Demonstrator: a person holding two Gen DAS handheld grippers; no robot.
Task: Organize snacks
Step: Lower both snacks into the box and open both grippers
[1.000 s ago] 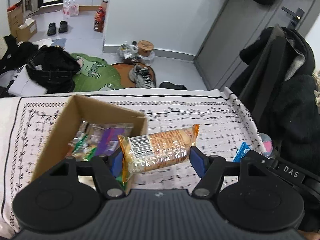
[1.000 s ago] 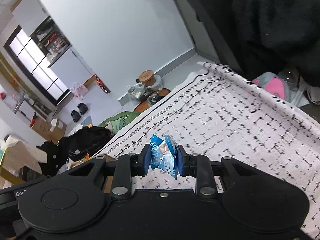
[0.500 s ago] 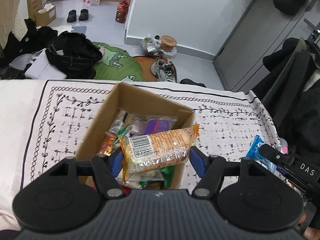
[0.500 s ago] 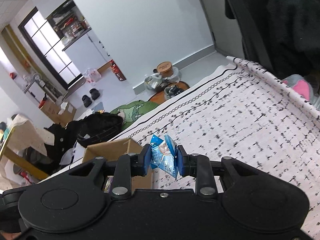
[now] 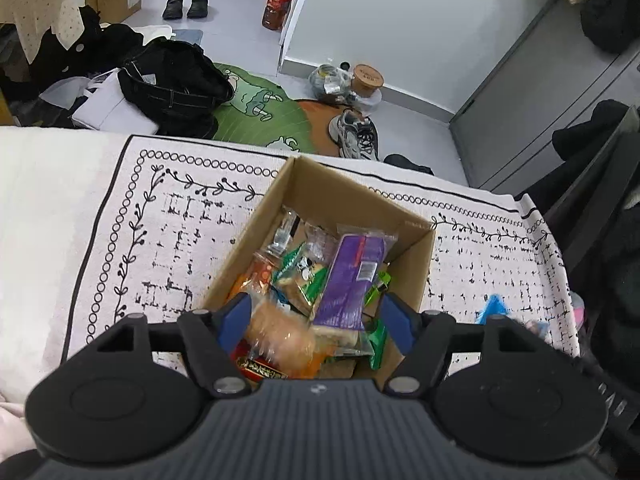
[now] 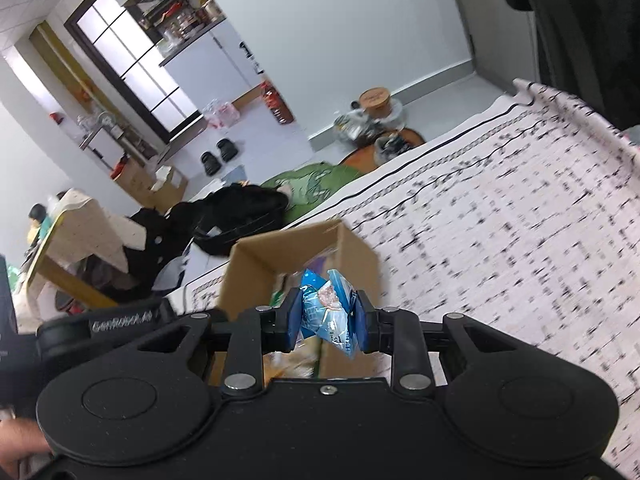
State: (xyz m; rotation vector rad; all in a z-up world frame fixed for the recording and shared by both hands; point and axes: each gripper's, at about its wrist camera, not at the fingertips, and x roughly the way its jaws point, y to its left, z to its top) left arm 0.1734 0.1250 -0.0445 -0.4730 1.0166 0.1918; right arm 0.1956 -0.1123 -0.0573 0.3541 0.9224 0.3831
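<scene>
left gripper (image 5: 314,320) jaws spread wide over the cardboard box (image 5: 304,184), blurry orange snack pack (image 5: 280,338) loose between them among the other snacks, right gripper (image 6: 327,316) jaws pinching a small blue packet (image 6: 329,306) just above the box's near corner, patterned cloth (image 5: 160,240) on the tabletop

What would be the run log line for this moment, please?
left gripper: open over cardboard box | orange snack pack: blurred, between open fingers | right gripper: shut on blue packet
</scene>
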